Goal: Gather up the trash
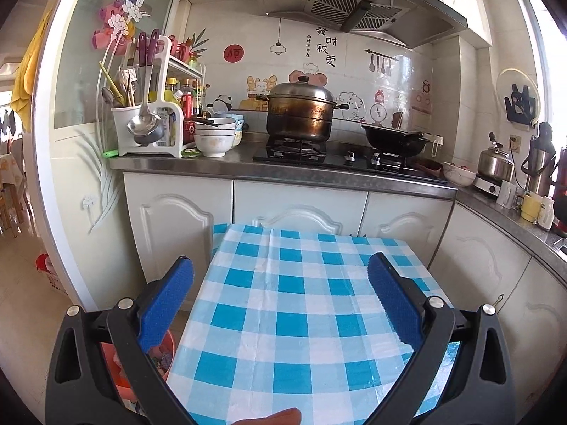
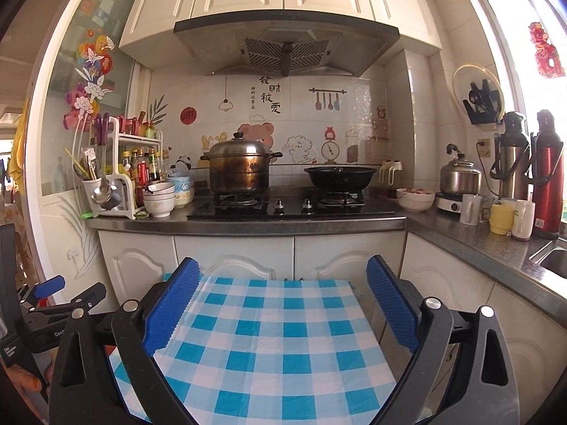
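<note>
My left gripper (image 1: 281, 265) is open and empty, held above a small table with a blue and white checked cloth (image 1: 294, 304). My right gripper (image 2: 283, 269) is open and empty above the same table (image 2: 269, 340). The left gripper also shows at the left edge of the right wrist view (image 2: 53, 290). An orange-red bin (image 1: 163, 357) with something in it stands on the floor left of the table, partly hidden by my left finger. No loose trash shows on the cloth.
A counter (image 1: 226, 166) with a steel pot (image 1: 301, 113), a black wok (image 1: 393, 138), stacked bowls (image 1: 214, 138) and a utensil rack (image 1: 149, 120) runs behind the table. White cabinets (image 1: 180, 219) stand below. Kettle (image 2: 459, 177), flasks (image 2: 547, 173) and mugs (image 2: 501, 217) crowd the right counter.
</note>
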### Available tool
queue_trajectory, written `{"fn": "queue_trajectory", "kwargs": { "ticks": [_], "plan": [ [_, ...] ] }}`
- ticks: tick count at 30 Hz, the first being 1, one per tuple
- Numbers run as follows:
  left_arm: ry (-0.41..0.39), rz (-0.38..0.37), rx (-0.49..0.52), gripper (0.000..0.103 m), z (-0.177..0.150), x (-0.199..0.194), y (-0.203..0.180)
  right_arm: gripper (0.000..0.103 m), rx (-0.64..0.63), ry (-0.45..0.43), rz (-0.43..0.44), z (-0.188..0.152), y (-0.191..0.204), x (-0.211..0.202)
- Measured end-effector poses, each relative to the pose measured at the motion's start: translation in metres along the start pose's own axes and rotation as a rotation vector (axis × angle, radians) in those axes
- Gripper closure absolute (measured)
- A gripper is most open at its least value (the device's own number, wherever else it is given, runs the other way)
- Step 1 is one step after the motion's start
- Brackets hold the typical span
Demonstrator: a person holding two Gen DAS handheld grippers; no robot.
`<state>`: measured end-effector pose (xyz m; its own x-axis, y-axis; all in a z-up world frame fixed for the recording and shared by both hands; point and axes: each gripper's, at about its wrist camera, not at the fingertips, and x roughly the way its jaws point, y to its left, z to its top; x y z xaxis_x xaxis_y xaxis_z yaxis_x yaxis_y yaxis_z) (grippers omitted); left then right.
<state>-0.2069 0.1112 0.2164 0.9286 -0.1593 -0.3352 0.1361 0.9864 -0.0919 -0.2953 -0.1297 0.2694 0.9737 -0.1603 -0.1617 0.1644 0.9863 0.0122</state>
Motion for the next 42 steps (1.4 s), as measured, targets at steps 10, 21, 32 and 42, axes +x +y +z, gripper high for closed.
{"fn": "queue_trajectory", "kwargs": {
  "ticks": [10,21,32,42],
  "plan": [
    [-0.019,-0.024,0.032,0.004,0.009,-0.017,-0.017,0.005,0.035,-0.074,-0.062,0.006,-0.016,-0.024],
    [-0.019,-0.059,0.056,0.004,0.009,-0.020,-0.037,0.005,0.090,-0.080,-0.086,0.002,-0.034,-0.028],
    [-0.006,-0.070,0.068,0.004,0.007,-0.016,-0.042,0.005,0.100,-0.060,-0.090,-0.002,-0.037,-0.019],
    [0.015,-0.075,0.066,0.004,0.005,-0.006,-0.043,0.005,0.103,-0.028,-0.085,-0.008,-0.038,-0.006]
  ]
}}
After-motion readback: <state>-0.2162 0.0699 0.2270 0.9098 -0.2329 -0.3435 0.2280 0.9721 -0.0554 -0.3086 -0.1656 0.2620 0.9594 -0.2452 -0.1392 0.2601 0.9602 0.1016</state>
